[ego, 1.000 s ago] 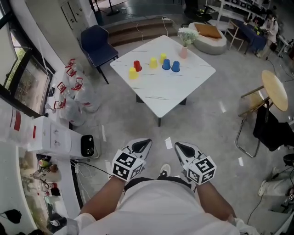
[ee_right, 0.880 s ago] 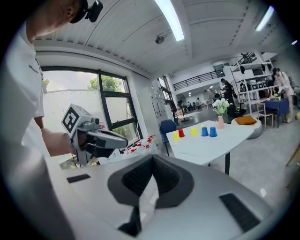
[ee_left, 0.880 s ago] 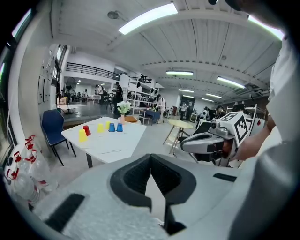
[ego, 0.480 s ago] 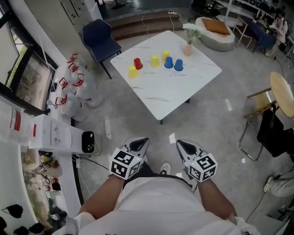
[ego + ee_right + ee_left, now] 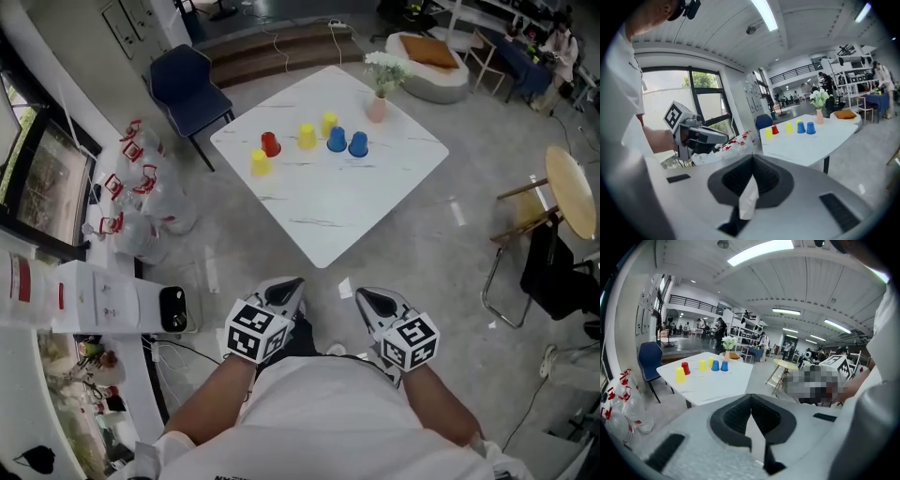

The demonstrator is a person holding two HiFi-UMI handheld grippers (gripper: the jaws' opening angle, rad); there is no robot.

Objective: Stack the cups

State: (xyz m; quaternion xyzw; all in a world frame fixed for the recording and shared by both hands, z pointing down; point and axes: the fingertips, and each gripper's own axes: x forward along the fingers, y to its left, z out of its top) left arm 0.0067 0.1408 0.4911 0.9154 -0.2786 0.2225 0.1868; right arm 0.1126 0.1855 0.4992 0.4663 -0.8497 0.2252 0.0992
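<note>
left hand-held gripper (image 5: 292,282) and right hand-held gripper (image 5: 362,293) both closed, well apart from cups (image 5: 307,137)

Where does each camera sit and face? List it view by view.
Head view: on the person's head, looking steeply down at the floor and white table; torso, forearms, left gripper and right gripper show.
Left gripper view: on the left gripper, facing the table; own shut jaws show.
Right gripper view: on the right gripper, facing the table; own shut jaws show.
Shared: all three show the cups.
</note>
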